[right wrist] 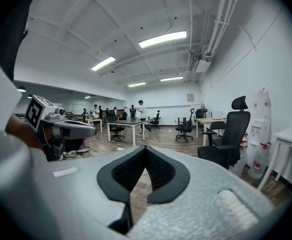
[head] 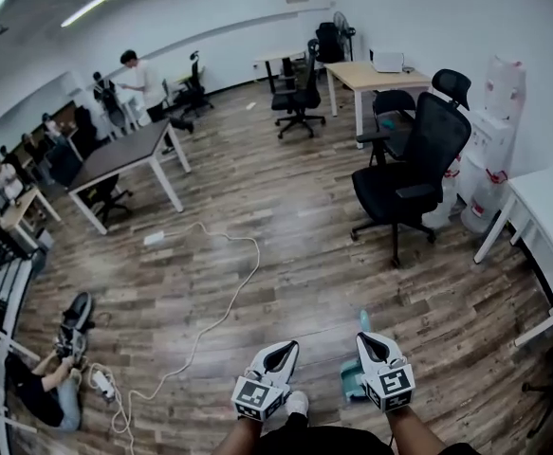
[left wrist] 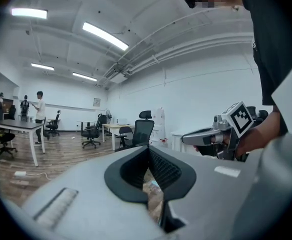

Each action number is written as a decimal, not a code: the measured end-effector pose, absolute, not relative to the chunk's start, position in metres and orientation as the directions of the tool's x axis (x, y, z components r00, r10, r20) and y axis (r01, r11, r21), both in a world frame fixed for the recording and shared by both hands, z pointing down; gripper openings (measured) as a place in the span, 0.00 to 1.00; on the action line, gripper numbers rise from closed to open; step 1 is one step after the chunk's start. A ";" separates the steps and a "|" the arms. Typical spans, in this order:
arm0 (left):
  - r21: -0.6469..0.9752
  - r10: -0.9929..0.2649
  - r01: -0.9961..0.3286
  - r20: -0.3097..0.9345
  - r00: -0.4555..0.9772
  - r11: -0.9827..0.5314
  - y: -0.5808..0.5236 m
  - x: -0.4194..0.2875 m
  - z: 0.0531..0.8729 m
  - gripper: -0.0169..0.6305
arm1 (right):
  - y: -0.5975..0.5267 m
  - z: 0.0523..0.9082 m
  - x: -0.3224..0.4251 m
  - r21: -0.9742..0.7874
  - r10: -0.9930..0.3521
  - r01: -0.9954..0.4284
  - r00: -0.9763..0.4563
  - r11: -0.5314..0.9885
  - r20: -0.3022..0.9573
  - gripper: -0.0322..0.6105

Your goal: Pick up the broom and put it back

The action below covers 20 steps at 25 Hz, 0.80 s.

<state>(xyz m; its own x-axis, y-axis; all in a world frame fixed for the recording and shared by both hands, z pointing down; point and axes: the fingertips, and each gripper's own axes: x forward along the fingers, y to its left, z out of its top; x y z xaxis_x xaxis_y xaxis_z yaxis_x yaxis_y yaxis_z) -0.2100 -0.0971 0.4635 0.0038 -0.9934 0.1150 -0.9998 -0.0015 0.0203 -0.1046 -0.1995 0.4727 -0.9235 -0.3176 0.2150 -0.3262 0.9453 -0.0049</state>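
Observation:
In the head view both grippers are held side by side low over the wooden floor, pointing forward. My left gripper has its jaws together and nothing in them. My right gripper is also shut and empty. A teal thing, probably the broom, lies on the floor just left of the right gripper and is partly hidden by it. In the left gripper view the left gripper's tips meet, and the right gripper shows beside it. The right gripper view shows its own jaws shut and the left gripper at the left.
A black office chair stands ahead to the right, with a water dispenser and a white desk beyond it. A white cable runs across the floor. A dark table is at the left. A person sits on the floor at lower left.

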 end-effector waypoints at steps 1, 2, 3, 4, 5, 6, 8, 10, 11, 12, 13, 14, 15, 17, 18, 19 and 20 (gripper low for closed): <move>0.023 -0.993 -1.000 0.118 0.021 -0.018 -0.102 -0.215 0.465 0.06 | -0.203 0.474 -0.109 -0.006 -0.331 -0.341 -0.918 0.940 0.220 0.05; 0.026 -0.992 -0.999 0.121 0.038 -0.035 -0.107 -0.220 0.466 0.06 | -0.206 0.476 -0.112 -0.006 -0.345 -0.355 -0.911 0.935 0.224 0.05; 0.029 -0.991 -0.998 0.124 0.056 -0.053 -0.111 -0.225 0.467 0.06 | -0.210 0.477 -0.116 -0.004 -0.358 -0.369 -0.906 0.930 0.228 0.05; 0.031 -0.989 -0.997 0.126 0.073 -0.070 -0.116 -0.229 0.469 0.06 | -0.213 0.479 -0.120 -0.001 -0.371 -0.382 -0.899 0.924 0.232 0.05; 0.031 -0.987 -0.996 0.131 0.090 -0.087 -0.119 -0.234 0.472 0.06 | -0.215 0.480 -0.123 0.001 -0.384 -0.395 -0.893 0.919 0.236 0.05; 0.028 -0.984 -0.994 0.139 0.108 -0.105 -0.123 -0.238 0.476 0.06 | -0.218 0.482 -0.126 0.002 -0.398 -0.410 -0.886 0.912 0.238 0.05; 0.016 -0.977 -0.990 0.160 0.144 -0.143 -0.131 -0.246 0.484 0.06 | -0.222 0.485 -0.129 0.003 -0.428 -0.441 -0.870 0.898 0.244 0.05; 0.018 -0.969 -0.983 0.169 0.181 -0.181 -0.140 -0.251 0.489 0.06 | -0.226 0.487 -0.131 0.009 -0.458 -0.472 -0.852 0.882 0.253 0.05; 0.020 -0.964 -0.979 0.171 0.201 -0.201 -0.144 -0.253 0.491 0.06 | -0.227 0.490 -0.131 0.011 -0.473 -0.487 -0.843 0.874 0.257 0.05; 0.023 -0.960 -0.975 0.172 0.222 -0.221 -0.148 -0.254 0.493 0.06 | -0.227 0.493 -0.132 0.013 -0.488 -0.502 -0.832 0.865 0.263 0.05; 0.029 -0.955 -0.970 0.169 0.245 -0.243 -0.151 -0.255 0.495 0.06 | -0.228 0.496 -0.131 0.014 -0.504 -0.520 -0.821 0.854 0.269 0.05; 0.034 -0.950 -0.963 0.161 0.268 -0.266 -0.155 -0.255 0.497 0.06 | -0.229 0.499 -0.130 0.012 -0.521 -0.539 -0.808 0.842 0.276 0.05; 0.034 -0.944 -0.957 0.153 0.291 -0.289 -0.160 -0.255 0.497 0.06 | -0.231 0.503 -0.129 0.009 -0.538 -0.559 -0.794 0.829 0.283 0.05; 0.040 -0.930 -0.941 0.148 0.338 -0.336 -0.172 -0.252 0.495 0.06 | -0.237 0.507 -0.126 0.005 -0.573 -0.599 -0.764 0.801 0.298 0.05; 0.049 -0.920 -0.932 0.150 0.362 -0.359 -0.176 -0.249 0.495 0.06 | -0.238 0.510 -0.124 0.003 -0.588 -0.617 -0.749 0.787 0.306 0.05; 0.055 -0.910 -0.922 0.153 0.386 -0.382 -0.179 -0.246 0.496 0.06 | -0.238 0.513 -0.121 0.001 -0.602 -0.634 -0.734 0.773 0.315 0.05; 0.059 -0.899 -0.913 0.155 0.409 -0.405 -0.180 -0.243 0.499 0.06 | -0.236 0.516 -0.117 0.000 -0.617 -0.651 -0.718 0.759 0.323 0.05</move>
